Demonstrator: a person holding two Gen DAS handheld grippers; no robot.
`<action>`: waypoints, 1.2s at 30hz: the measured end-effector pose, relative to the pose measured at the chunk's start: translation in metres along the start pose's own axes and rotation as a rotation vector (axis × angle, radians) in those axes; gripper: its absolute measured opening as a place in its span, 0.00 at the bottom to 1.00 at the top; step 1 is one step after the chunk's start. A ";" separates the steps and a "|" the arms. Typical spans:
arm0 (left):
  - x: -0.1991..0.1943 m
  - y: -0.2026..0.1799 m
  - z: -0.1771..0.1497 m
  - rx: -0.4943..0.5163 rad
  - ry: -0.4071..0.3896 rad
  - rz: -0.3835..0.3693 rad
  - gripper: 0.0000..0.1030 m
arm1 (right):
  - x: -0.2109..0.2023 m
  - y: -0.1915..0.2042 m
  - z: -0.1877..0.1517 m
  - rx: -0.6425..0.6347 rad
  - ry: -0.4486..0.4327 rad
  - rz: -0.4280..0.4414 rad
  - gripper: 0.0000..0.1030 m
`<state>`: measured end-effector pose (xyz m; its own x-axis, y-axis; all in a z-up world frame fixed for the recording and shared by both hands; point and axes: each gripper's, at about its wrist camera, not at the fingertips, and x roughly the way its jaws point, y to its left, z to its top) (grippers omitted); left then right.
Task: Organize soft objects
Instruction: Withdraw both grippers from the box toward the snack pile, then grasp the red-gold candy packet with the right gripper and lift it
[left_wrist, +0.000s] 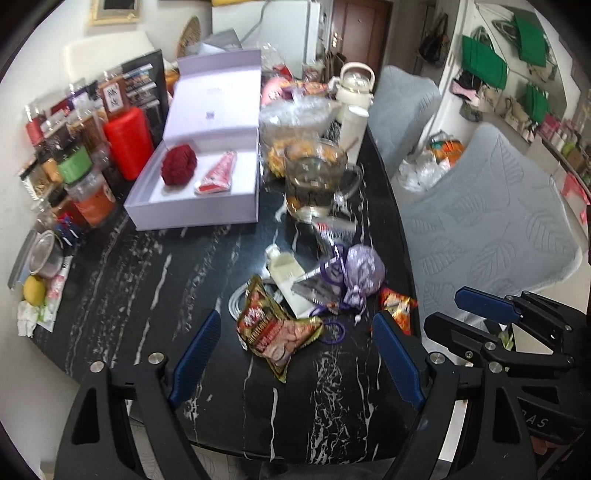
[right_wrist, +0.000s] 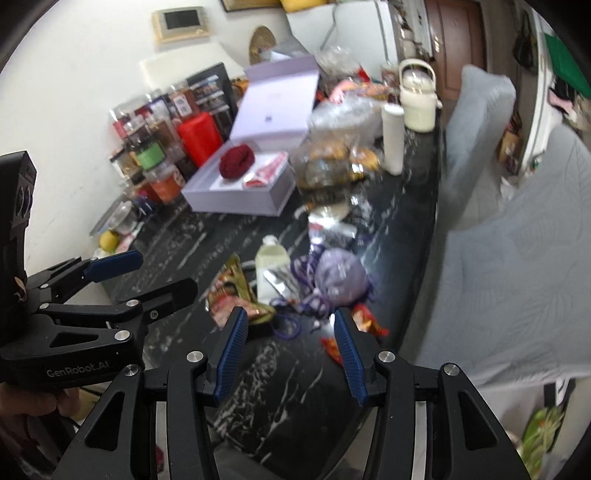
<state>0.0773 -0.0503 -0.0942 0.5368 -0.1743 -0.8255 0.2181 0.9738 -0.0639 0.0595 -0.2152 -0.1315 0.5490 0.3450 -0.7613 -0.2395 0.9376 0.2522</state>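
Left gripper (left_wrist: 295, 350): jaws wide apart, empty, above the table (left_wrist: 147, 288); snack packet (left_wrist: 275, 328) lies between and beyond the fingertips. Right gripper (right_wrist: 290, 339): jaws parted, empty; lilac pouch (right_wrist: 341, 275) lies just ahead. Lilac box (left_wrist: 195, 206) stands well beyond.

A red canister (left_wrist: 129, 142) and jars (left_wrist: 86, 184) line the wall; a glass teapot (left_wrist: 317, 181) stands mid-table.
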 end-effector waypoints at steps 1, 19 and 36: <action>0.005 0.000 -0.002 0.005 0.011 -0.002 0.82 | 0.005 -0.003 -0.004 0.017 0.012 -0.001 0.47; 0.079 0.016 -0.020 0.085 0.098 -0.013 0.82 | 0.066 -0.028 -0.035 0.166 0.116 -0.057 0.47; 0.119 0.011 -0.025 0.273 0.162 -0.036 0.82 | 0.094 -0.040 -0.028 0.200 0.175 -0.112 0.47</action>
<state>0.1231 -0.0569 -0.2075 0.3930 -0.1609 -0.9054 0.4567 0.8887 0.0403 0.0982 -0.2210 -0.2297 0.4125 0.2426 -0.8781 -0.0131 0.9654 0.2606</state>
